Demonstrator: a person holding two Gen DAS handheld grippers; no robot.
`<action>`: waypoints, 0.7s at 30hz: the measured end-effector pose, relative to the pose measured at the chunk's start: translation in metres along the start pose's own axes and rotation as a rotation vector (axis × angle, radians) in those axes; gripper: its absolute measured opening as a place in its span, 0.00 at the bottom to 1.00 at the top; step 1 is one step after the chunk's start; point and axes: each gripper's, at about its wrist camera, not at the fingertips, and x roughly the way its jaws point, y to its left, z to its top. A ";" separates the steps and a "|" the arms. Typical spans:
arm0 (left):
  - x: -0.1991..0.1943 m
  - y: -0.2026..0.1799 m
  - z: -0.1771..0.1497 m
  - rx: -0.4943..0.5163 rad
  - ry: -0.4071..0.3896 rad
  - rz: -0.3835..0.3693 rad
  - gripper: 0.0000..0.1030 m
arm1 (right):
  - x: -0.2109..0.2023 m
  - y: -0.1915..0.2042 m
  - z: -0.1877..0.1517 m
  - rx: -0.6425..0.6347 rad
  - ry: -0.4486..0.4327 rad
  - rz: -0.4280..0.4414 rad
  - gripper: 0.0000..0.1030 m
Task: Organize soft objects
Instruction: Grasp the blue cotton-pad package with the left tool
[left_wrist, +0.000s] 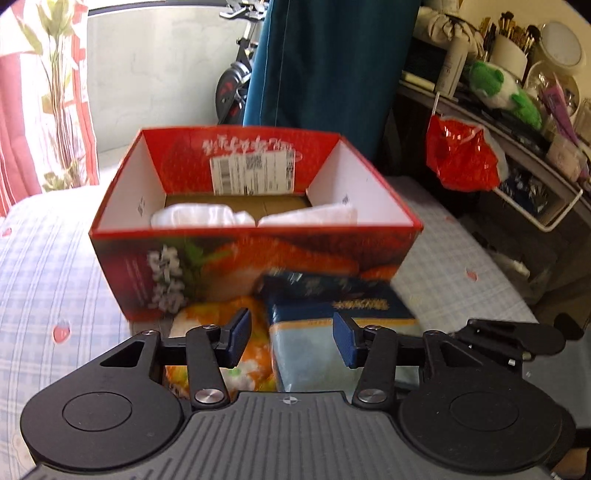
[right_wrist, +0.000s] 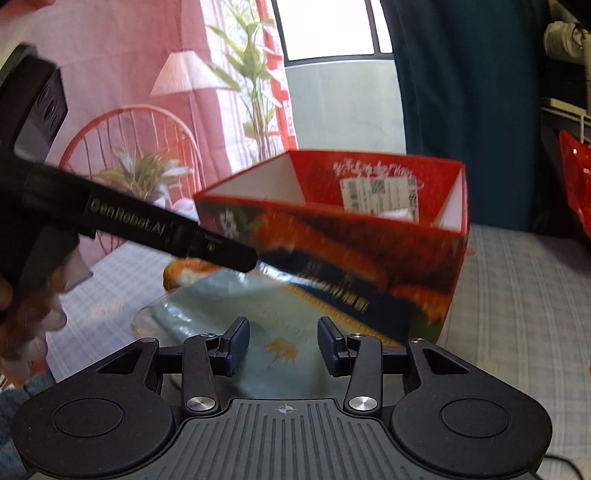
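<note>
An open red cardboard box (left_wrist: 255, 254) (right_wrist: 369, 240) stands on the checked bedsheet, with white soft packs (left_wrist: 207, 216) inside. In front of it lie a blue and pale soft pack (left_wrist: 332, 325) (right_wrist: 229, 306) and an orange patterned pack (left_wrist: 251, 369) (right_wrist: 184, 271). My left gripper (left_wrist: 291, 339) is open just above these two packs, empty. My right gripper (right_wrist: 282, 345) is open over the pale end of the blue pack, empty. The left gripper's black body (right_wrist: 129, 225) crosses the right wrist view.
The bed's checked sheet (left_wrist: 55, 288) spreads around the box. A shelf with a green plush toy (left_wrist: 498, 88) and a hanging red bag (left_wrist: 461, 155) stands at the right. A teal curtain (left_wrist: 325, 62) and a patterned pink curtain (right_wrist: 129, 92) hang behind.
</note>
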 end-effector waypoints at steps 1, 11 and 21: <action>0.002 0.001 -0.003 -0.002 0.006 -0.003 0.43 | 0.001 0.001 -0.007 0.007 0.009 -0.003 0.36; 0.027 0.005 -0.030 -0.028 0.021 -0.042 0.30 | 0.011 -0.003 -0.029 0.032 0.039 -0.001 0.36; 0.014 0.007 -0.063 -0.100 -0.075 -0.013 0.13 | -0.010 -0.027 -0.036 0.157 -0.074 -0.057 0.40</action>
